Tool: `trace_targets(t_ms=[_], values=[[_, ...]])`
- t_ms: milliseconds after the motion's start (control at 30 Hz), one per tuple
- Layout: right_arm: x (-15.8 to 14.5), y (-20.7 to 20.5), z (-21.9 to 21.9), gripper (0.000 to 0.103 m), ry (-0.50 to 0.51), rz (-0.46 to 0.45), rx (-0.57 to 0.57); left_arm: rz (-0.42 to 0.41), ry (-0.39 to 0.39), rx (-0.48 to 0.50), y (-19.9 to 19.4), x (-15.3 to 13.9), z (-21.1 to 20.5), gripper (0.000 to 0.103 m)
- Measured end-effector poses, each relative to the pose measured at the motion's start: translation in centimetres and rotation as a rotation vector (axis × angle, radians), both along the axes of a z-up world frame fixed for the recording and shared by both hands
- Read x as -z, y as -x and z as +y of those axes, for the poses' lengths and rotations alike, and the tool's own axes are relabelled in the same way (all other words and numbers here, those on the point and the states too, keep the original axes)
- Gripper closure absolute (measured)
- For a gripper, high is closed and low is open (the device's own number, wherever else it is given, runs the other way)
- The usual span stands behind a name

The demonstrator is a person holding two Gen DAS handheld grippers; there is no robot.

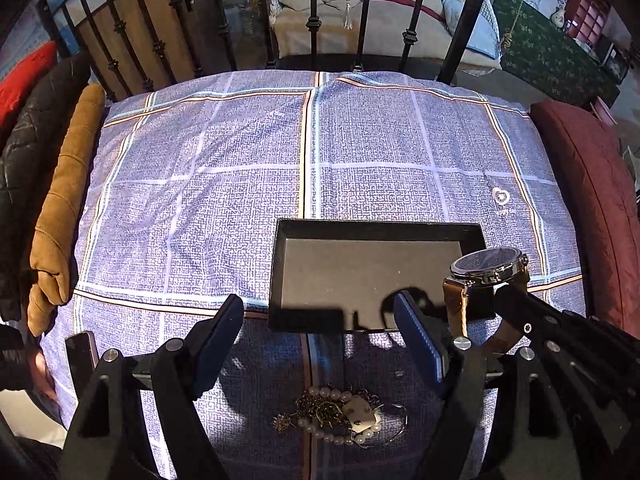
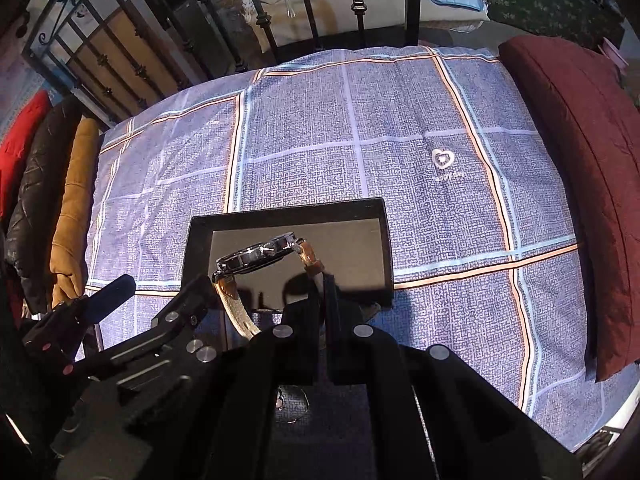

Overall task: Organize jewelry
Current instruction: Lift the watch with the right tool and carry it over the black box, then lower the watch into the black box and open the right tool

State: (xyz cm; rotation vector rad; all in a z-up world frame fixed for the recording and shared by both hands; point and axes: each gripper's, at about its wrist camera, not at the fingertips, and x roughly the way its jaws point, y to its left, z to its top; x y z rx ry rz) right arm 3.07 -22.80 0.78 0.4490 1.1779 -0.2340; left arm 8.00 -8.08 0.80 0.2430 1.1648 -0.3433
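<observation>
Your right gripper point(image 2: 322, 284) clamps the watch point(image 2: 260, 258) strap above the black tray point(image 1: 280, 264) on the checked bedspread point(image 1: 220, 160); your left gripper point(image 1: 318, 312) gapes empty

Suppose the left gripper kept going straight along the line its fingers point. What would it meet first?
Probably the tangled jewelry pile on the bedspread, lying between the open left gripper fingers; depth is uncertain.
</observation>
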Motion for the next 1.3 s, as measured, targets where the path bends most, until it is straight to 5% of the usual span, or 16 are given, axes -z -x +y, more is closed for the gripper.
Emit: trace_targets(t_ms=[1300], values=[[2.5,-1.9,-0.5,0.095,0.069,0.086,0.015,0.009,-0.020,-0.012,-1.5,1.5,-0.4,0.028]])
